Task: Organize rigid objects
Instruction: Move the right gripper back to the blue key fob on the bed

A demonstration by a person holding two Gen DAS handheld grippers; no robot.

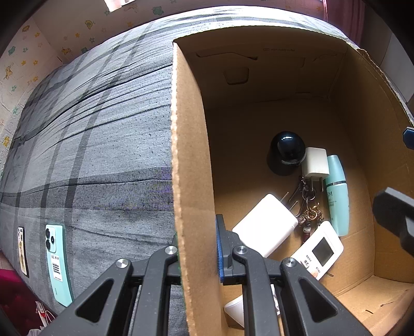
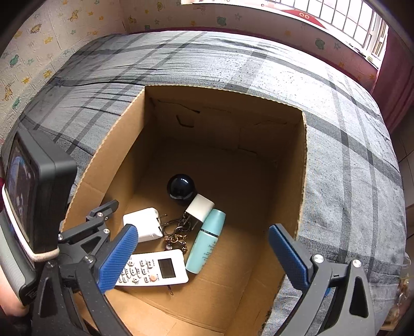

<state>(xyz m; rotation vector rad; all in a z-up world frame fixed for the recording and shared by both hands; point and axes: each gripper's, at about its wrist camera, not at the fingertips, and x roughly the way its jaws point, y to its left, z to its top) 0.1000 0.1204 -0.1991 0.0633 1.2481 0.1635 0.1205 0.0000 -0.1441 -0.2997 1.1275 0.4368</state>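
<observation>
An open cardboard box (image 1: 186, 155) stands on the bed. On its floor lie a black dome (image 2: 180, 187), a small white charger (image 2: 200, 206), a larger white charger (image 2: 142, 223), a bunch of keys (image 2: 177, 232), a teal bottle (image 2: 207, 243) and a white remote (image 2: 157, 268). My left gripper (image 1: 198, 253) is shut on the box's left wall, one finger on each side of it. Above the box's near side my right gripper (image 2: 201, 232) is open wide, with nothing between its blue pads (image 2: 119, 258). The left gripper hides part of another white object (image 1: 234, 310).
The bed has a grey plaid sheet (image 1: 90, 142). A mint-green phone (image 1: 57, 261) and a small card (image 1: 22, 250) lie on it left of the box. Patterned walls run behind the bed, with a window (image 2: 349, 20) and a red curtain (image 2: 398, 77) at the right.
</observation>
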